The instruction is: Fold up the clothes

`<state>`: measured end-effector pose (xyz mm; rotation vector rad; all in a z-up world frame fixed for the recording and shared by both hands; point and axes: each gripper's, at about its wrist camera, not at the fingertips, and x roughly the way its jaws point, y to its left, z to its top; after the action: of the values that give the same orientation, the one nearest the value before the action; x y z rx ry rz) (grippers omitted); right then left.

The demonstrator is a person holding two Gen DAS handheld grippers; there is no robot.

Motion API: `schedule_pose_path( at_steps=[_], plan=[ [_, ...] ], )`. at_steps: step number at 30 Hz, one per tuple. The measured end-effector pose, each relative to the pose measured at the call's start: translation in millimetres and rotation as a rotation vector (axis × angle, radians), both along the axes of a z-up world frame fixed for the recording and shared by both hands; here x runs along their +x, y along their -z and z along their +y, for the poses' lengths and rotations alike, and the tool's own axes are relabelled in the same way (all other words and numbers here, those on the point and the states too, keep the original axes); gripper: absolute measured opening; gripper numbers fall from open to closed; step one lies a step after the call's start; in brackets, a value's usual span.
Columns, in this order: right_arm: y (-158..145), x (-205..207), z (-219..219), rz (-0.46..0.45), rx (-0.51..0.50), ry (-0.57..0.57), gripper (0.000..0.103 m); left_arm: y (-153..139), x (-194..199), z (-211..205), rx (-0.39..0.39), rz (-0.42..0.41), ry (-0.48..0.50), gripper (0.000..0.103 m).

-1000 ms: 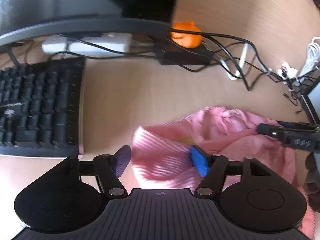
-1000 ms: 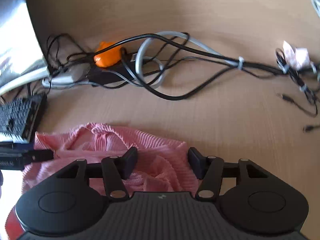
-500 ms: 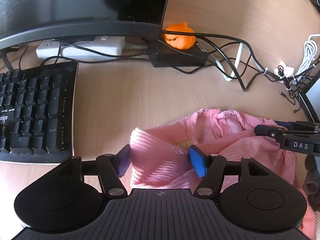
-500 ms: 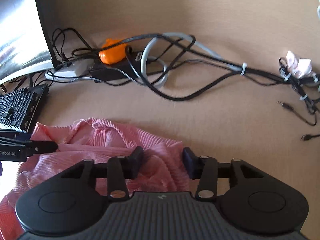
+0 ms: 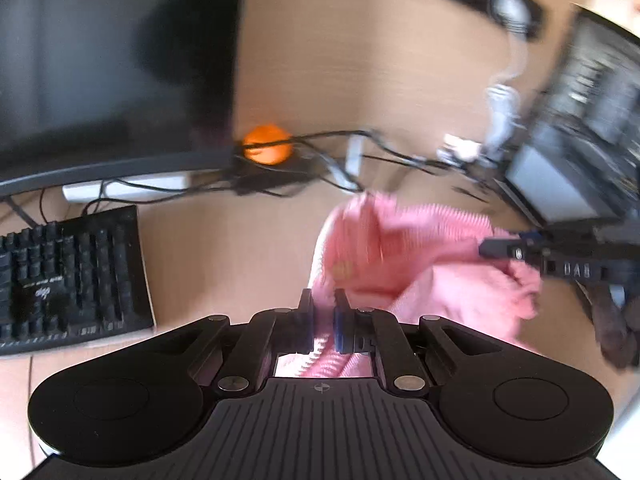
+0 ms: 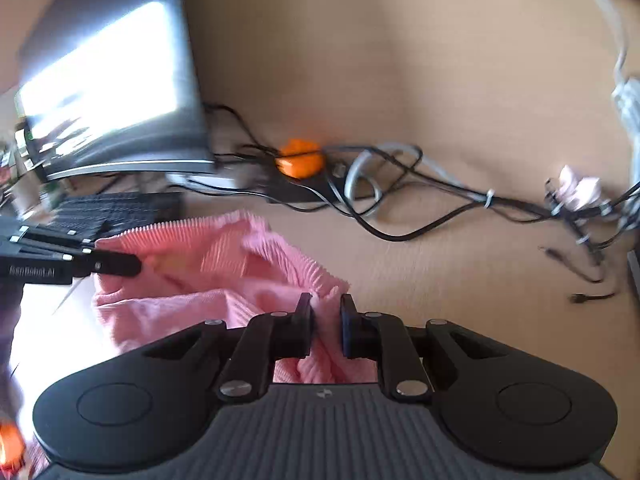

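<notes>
We read "DAS" on the side of our right gripper [image 5: 496, 249] in the left view; the lettering on our left gripper [image 6: 124, 266] in the right view is too blurred to make out. Both pairs of jaws are clamped tight on the pink ribbed garment [image 5: 420, 256], each pinching a bunched edge. The cloth hangs stretched between the two grips, its long axis running from one pair of jaws to the other, sagging beneath them above the desk [image 6: 400, 80]. Beyond the jaws lie tangled cables [image 6: 400, 200] and a keyboard [image 5: 68, 276].
</notes>
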<state>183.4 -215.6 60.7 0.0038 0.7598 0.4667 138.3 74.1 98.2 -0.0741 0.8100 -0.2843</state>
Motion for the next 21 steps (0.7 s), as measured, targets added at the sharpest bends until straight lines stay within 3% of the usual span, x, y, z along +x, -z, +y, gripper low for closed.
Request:
schedule_pose_path(
  at_steps=[4, 7, 8, 11, 13, 17, 19, 21],
  plan=[
    [-7.9, -74.0, -15.8, 0.008, -0.053, -0.015, 0.013, 16.3, -59.9, 1.1, 0.027, 0.063, 0.115, 0.011],
    [17.3, -114.8, -25.6, 0.133, -0.088, -0.025, 0.016, 57.4, -86.5, 11.5, 0.014, 0.215, 0.155, 0.017],
    [25.6, -126.4, -28.4, 0.169, -0.107, -0.021, 0.024, 69.1, -93.7, 16.5, 0.003, 0.263, 0.165, 0.020],
    [35.7, -153.8, -40.3, 0.230, -0.146, 0.024, 0.048, 64.5, -101.5, 46.0, -0.149, 0.281, 0.148, 0.031],
    [24.2, -161.2, -55.7, 0.233, -0.075, 0.066, 0.056, 55.1, -104.1, 67.6, -0.256, 0.263, 0.119, 0.058],
    [-3.7, -150.0, -80.2, 0.169, 0.148, 0.177, 0.081, 38.2, -93.6, 90.3, -0.406, 0.200, 0.054, 0.072],
    [-2.7, -131.6, -78.6, 0.157, 0.240, 0.217, 0.081, 42.6, -78.6, 86.8, -0.429, 0.228, 0.022, 0.074],
    [8.0, -110.7, -69.6, 0.172, 0.261, 0.245, 0.081, 56.1, -64.9, 69.4, -0.374, 0.266, 0.019, 0.075]
  ],
)
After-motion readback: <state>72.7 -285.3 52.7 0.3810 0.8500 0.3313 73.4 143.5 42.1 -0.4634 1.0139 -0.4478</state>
